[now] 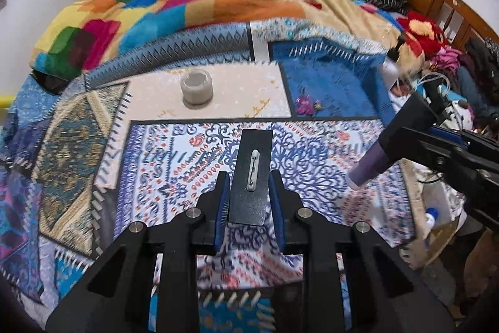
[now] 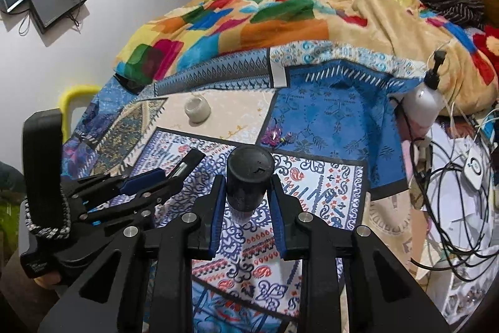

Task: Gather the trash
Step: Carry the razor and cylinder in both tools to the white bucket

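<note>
A flat dark rectangular piece (image 1: 251, 177) with a small white clip-like strip along its middle sits clamped between the blue pads of the left gripper (image 1: 249, 180), its far end sticking out past the fingertips and lifted above the patterned bedspread (image 1: 312, 152). The jaws stand narrowly apart, pressed on both long edges of the piece. The right gripper (image 2: 248, 186) has its own catch — a black cylindrical container with a rounded dark cap (image 2: 249, 177), pinched between its pads near the fingertips, cap end pointing away from the camera and a pale, lighter end showing toward the wrist; from the left wrist view the same item looks purple-grey as it juts from that gripper at the right side. Both grippers hang above the white, blue and red paisley panel of the spread, near each other. Farther out on a cream panel stands a small pale jar (image 1: 197, 88), well apart from both tools, and a crumpled purple wrapper (image 1: 306, 105) lies on the blue panel beside it. Beyond them a bright multicoloured blanket (image 1: 174, 8) is heaped — and at the right edge a white pump bottle (image 2: 425, 102) leans near a tangle of cables (image 2: 452, 177).
</note>
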`<state>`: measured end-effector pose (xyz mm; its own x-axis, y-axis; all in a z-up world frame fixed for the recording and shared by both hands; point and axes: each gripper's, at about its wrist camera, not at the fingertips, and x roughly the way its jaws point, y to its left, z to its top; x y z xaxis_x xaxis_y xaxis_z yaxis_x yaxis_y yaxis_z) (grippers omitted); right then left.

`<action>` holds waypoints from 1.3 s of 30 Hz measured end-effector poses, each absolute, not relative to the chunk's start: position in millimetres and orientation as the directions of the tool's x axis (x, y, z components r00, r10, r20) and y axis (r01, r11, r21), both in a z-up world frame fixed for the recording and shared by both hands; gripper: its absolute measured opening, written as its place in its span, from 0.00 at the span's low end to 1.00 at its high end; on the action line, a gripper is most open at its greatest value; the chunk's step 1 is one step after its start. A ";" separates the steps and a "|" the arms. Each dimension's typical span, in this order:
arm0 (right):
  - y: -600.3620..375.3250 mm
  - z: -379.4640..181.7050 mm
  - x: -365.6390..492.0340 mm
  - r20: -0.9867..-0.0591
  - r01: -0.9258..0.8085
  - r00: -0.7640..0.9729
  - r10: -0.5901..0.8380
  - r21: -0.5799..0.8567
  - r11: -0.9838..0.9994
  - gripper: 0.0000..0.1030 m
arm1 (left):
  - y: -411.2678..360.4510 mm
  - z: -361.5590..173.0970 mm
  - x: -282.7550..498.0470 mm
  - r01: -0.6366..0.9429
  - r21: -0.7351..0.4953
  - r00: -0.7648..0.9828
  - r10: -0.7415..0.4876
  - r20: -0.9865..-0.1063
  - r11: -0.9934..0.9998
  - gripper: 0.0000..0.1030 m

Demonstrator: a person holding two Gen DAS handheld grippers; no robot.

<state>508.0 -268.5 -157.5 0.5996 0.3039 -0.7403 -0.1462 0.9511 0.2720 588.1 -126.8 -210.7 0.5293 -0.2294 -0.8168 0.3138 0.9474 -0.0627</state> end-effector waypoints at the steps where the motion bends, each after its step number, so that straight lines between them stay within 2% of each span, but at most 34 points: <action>1: -267.8 -150.7 504.0 -0.736 -0.149 0.607 0.301 0.267 0.952 0.24 | -125.7 -201.8 582.2 0.309 -0.062 0.541 -0.229 -0.809 0.949 0.24; 6: -264.1 -121.5 486.0 -0.708 -0.169 0.638 0.303 0.256 0.952 0.24 | -115.8 -159.8 553.3 0.297 -0.086 0.593 -0.254 -0.764 0.951 0.24; 19: -229.2 -46.1 431.8 -0.630 -0.260 0.703 0.331 0.206 0.943 0.24 | -74.0 -70.3 466.7 0.219 -0.063 0.729 -0.206 -0.652 0.974 0.24; 29: -173.6 -14.7 380.7 -0.597 -0.374 0.692 0.406 0.184 0.909 0.24 | -8.0 -31.5 383.5 0.123 -0.058 0.800 -0.134 -0.584 0.991 0.24; 39: -100.1 -7.5 330.5 -0.590 -0.509 0.631 0.503 0.174 0.843 0.24 | 68.9 -22.0 305.5 0.003 -0.062 0.824 -0.038 -0.565 0.998 0.24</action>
